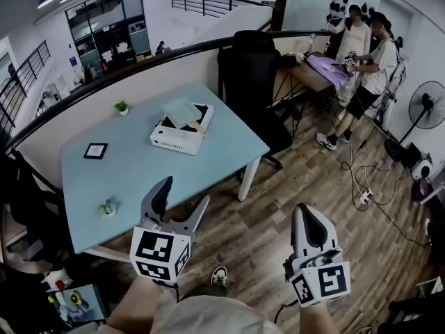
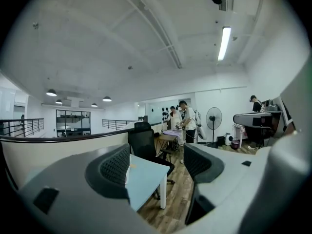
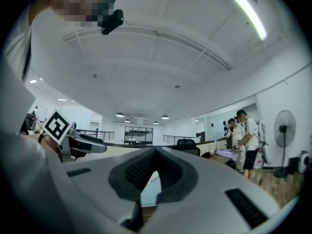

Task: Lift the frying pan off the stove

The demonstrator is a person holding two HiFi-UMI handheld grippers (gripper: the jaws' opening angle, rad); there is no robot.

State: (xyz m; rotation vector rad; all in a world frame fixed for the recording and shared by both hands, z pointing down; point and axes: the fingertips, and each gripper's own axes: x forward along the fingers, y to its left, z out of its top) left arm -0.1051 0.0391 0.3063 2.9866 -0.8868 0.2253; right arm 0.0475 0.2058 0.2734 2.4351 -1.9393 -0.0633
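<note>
No frying pan and no stove show in any view. My left gripper point(image 1: 184, 195) hangs over the wooden floor just in front of the light blue table point(image 1: 139, 172). Its jaws stand wide apart with nothing between them. In the left gripper view the left gripper point(image 2: 156, 165) looks past its dark ribbed pads point(image 2: 114, 165) at the table's corner and a black office chair point(image 2: 146, 143). My right gripper point(image 1: 311, 218) is held over the floor further right. In the right gripper view the right gripper point(image 3: 155, 154) has its jaws meeting at the tips, empty.
On the table lie a white box point(image 1: 182, 132), a small black square point(image 1: 96, 151) and two little plants point(image 1: 121, 106). A black office chair point(image 1: 250, 75) stands behind it. Two people point(image 1: 361, 54) stand at a far desk. A fan point(image 1: 425, 106), cables and a power strip point(image 1: 365, 195) are at the right.
</note>
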